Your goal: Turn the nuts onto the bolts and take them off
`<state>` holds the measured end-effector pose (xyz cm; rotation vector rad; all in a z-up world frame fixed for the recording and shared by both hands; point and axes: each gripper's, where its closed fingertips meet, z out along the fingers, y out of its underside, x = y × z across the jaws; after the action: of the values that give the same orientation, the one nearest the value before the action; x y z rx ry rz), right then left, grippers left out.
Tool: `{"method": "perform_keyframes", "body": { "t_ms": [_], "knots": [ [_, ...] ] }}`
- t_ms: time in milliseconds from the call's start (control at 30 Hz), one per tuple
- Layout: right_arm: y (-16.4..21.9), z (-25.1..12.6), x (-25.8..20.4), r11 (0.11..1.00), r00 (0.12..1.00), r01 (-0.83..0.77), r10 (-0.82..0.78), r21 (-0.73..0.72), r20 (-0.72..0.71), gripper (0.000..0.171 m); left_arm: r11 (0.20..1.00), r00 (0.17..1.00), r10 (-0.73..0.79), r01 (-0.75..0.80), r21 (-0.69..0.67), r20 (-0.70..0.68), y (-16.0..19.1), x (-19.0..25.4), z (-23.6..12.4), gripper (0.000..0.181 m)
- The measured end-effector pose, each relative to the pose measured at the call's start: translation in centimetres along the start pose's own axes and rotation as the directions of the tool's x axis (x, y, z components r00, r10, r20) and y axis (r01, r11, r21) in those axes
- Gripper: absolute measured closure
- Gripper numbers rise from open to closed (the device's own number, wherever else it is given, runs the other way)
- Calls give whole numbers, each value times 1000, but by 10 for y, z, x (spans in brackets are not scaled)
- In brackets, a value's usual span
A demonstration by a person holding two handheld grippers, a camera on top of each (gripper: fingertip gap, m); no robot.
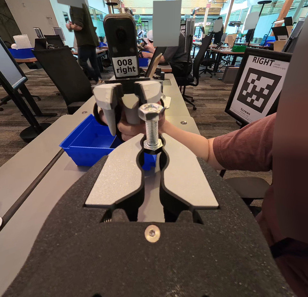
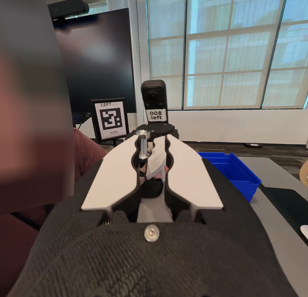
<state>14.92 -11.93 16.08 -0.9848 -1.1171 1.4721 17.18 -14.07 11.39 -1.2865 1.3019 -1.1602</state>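
At frame centre, the left tongs (image 1: 152, 147) grip a silver hex nut (image 1: 153, 145) on the upright threaded steel bolt (image 1: 151, 125); right tongs (image 2: 152, 149), parted and empty, sit just beyond

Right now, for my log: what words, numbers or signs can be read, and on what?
I do not quote writing. It stands on:
white label, left wrist view
framed sign, left wrist view
second white label, right wrist view
second framed sign, right wrist view
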Motion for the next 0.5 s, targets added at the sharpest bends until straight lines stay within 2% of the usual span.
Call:
{"method": "perform_keyframes", "body": {
  "t_ms": [200,400,500],
  "knots": [
    [8,17,-11,998,999,31,-30,-48,16,138,1000,1000,-10,10,-12,-4,4,-1,3,167],
    [2,3,1,1000,1000,-5,5,-2,-10,141,1000,1000,-12,12,-3,-5,1,0,1,167],
    [0,7,-7,1000,1000,7,-7,-7,17,139,1000,1000,-6,6,-8,2,2,-2,1,167]
  ]
}}
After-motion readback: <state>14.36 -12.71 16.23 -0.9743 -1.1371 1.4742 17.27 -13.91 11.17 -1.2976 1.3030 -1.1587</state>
